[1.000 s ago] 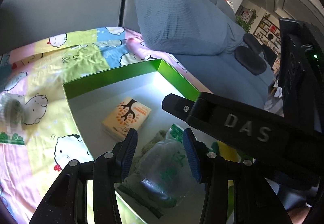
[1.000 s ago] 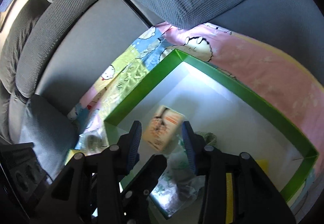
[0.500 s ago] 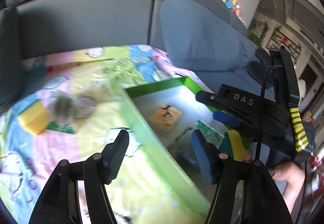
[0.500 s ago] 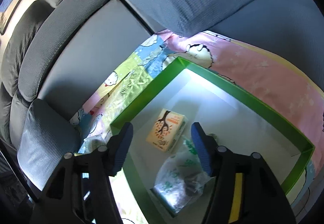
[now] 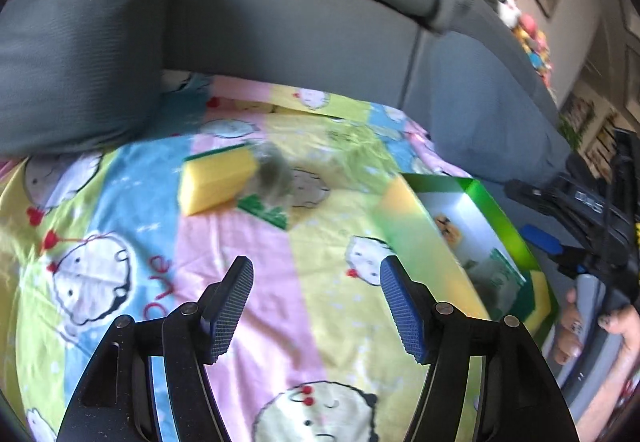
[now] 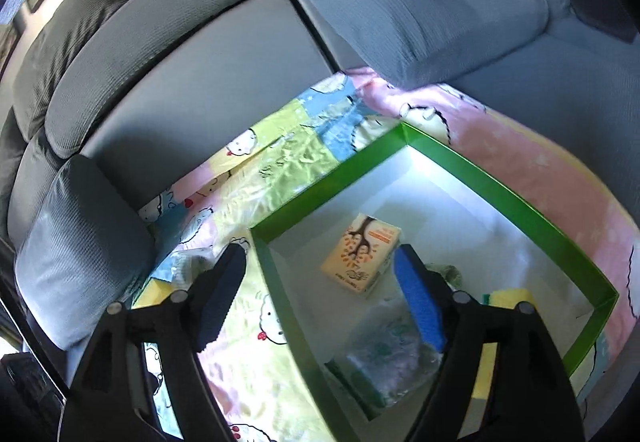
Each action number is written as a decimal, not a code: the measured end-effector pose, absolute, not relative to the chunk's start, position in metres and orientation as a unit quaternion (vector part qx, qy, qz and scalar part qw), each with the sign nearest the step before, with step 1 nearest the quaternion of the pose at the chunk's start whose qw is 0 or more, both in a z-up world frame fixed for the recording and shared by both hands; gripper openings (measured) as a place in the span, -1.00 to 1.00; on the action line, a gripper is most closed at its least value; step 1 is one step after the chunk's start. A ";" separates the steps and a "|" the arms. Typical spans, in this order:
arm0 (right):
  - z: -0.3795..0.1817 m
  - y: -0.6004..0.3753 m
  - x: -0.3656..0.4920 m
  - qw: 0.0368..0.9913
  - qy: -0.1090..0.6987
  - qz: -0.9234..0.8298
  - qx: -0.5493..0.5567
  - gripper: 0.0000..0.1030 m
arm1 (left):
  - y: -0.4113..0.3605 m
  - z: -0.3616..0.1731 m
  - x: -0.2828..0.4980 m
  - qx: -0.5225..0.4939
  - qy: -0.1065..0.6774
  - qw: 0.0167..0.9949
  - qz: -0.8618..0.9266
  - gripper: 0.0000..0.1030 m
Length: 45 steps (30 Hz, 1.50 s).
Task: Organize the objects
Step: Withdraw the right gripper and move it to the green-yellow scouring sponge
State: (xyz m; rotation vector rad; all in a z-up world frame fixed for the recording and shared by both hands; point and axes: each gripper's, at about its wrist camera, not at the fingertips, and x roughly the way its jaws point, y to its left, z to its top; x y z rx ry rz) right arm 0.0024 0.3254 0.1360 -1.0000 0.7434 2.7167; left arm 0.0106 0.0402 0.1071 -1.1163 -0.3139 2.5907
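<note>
Box [image 6: 512, 202] already holds the carton [image 6: 360, 252] and a bag [image 6: 384, 358]. Sponge [image 5: 216, 178] plus a fuzzy clump [image 5: 274, 172] left on the blanket [image 5: 280, 322]. Left gripper [image 5: 316, 302] and right gripper [image 6: 320, 290] both wide open, empty.

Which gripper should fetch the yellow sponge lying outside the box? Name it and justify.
Left. The left gripper is open and faces the yellow rectangular sponge on the cartoon-print blanket. The right gripper straddles the green box's wall.

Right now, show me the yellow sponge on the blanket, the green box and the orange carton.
yellow sponge [image 5: 216, 182], left wrist view, its front face.
green box [image 6: 328, 182], right wrist view, its far-left rim.
orange carton [image 6: 358, 252], right wrist view, its printed top.
</note>
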 end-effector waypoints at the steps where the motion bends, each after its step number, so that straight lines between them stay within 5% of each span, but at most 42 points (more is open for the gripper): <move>1: 0.138 0.322 0.002 0.072 0.244 0.908 -0.332 0.52 | 0.037 0.106 0.010 -0.389 -0.111 0.144 0.903 0.30; 29: 0.150 0.206 -0.009 -0.052 0.120 0.928 -0.348 0.95 | -0.040 0.097 0.014 -0.392 -0.199 0.074 0.895 0.58; 45: 0.158 0.128 -0.055 -0.116 0.088 0.912 -0.383 0.96 | -0.098 0.077 -0.001 -0.410 -0.260 -0.024 0.874 0.58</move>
